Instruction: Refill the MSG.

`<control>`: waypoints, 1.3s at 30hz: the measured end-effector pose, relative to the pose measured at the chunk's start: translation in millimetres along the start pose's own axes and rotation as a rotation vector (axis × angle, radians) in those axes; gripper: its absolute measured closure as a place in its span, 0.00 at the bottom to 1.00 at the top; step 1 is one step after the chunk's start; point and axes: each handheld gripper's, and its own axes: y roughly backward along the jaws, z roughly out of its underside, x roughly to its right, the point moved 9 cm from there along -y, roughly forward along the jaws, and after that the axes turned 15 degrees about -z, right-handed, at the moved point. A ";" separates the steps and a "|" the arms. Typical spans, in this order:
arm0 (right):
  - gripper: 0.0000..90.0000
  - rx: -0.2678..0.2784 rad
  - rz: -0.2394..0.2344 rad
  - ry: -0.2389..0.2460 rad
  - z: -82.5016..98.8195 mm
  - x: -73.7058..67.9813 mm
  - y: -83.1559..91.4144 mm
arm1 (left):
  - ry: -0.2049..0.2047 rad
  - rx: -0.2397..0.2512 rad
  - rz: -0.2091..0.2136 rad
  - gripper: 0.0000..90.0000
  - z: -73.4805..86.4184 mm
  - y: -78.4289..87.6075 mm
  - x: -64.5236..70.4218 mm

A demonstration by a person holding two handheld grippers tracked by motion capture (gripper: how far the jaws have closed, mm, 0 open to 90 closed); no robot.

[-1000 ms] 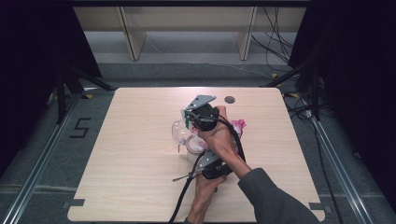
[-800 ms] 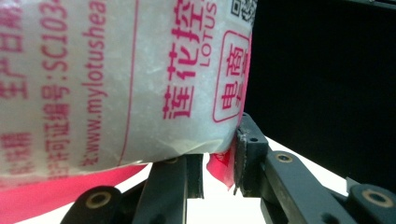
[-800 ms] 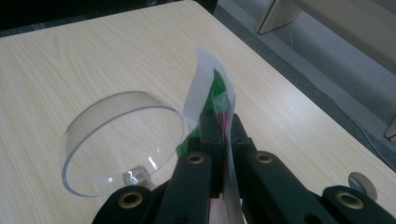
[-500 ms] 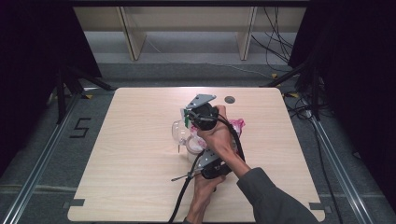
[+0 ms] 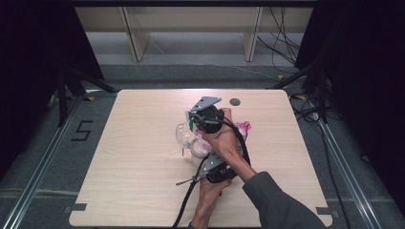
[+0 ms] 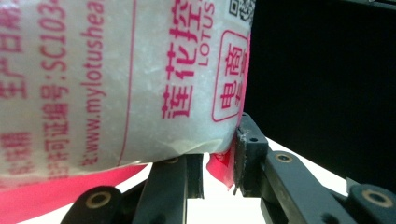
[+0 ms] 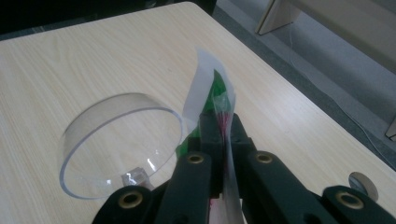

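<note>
The bag (image 6: pixel 116 79), a translucent white plastic pouch with pink print and a pink edge, sits near the middle of the table (image 5: pixel 133 191), held between the 2 grippers. In the left gripper view it hangs close above the jaws, its lower pink corner caught between them: the left gripper (image 6: pixel 219 163) has its 2 black jaws closed onto that pink edge, with only a narrow gap showing beside the pinched film. In the high view this gripper (image 5: pixel 215 171) lies low on the table near the front edge, a hand (image 5: pixel 210 198) behind it and a black cable trailing toward the person.

The right gripper (image 7: pixel 222 126) is clamped on the bag's other end, its jaws pressed together around a thin strip of clear film with green and pink marks that rises upright above the tips. From above, this gripper (image 5: pixel 203 117) sits farther from the person, the right hand (image 5: pixel 224 140) wrapped around it and a grey sleeve (image 5: pixel 277 205) behind.

Just beside the right jaws stands a clear round container (image 7: pixel 121 144), open at the top; in the high view it (image 5: pixel 184 136) lies to the left of the grippers. A small dark disc (image 5: pixel 234 101) sits on the table near the far edge, well apart from everything else.
</note>
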 end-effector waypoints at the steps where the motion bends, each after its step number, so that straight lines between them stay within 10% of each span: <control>1: 1.00 0.005 0.001 0.024 -1.7 2.1 0.5 | 0.001 -0.002 0.003 0.84 0.3 0.4 -0.8; 39: 1.00 -0.014 0.018 0.033 -1.2 2.0 -4.1 | 0.003 0.000 -0.007 0.84 -0.1 1.0 -1.9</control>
